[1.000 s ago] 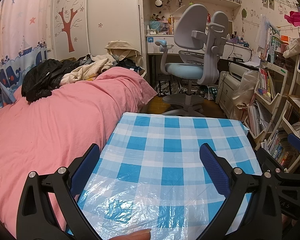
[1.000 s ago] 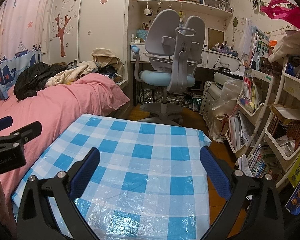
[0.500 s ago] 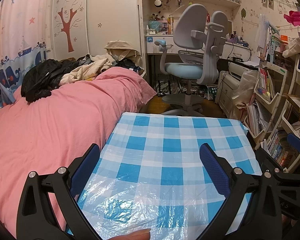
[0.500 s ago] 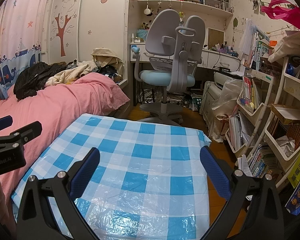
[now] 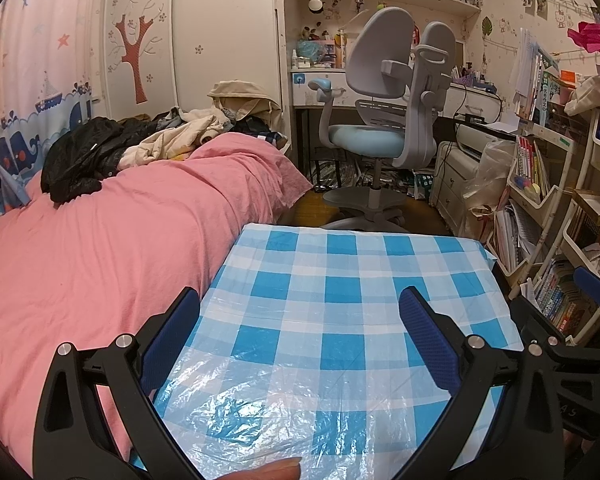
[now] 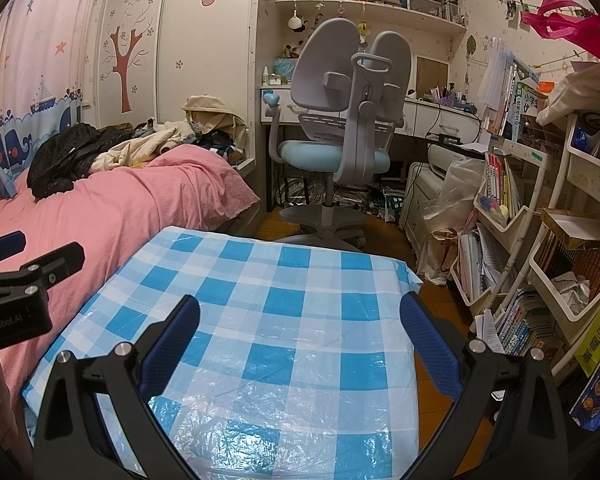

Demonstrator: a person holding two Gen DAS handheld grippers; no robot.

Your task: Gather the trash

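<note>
Left to right. The pink bedspread fills the left of the room, with a black jacket and a heap of pale clothes at its far end. My left gripper hovers over the blue-checked plastic tablecloth, jaws wide apart and holding nothing. Across the last second I find almost no change: both views match the earlier ones, so neither tool has travelled and no grasp has begun. A fingertip shows at the bottom edge of the left view.

My right gripper hangs just beside the left one, over the same cloth, jaws likewise spread and empty. Beyond stand the grey desk chair and, at right, the cluttered shelving cart.

The cloth bears no trash. The likeliest candidates are crumpled paper in the cart's lower bin and litter under the desk. I judge collection not yet started; the pause suggests I am choosing a target.
</note>
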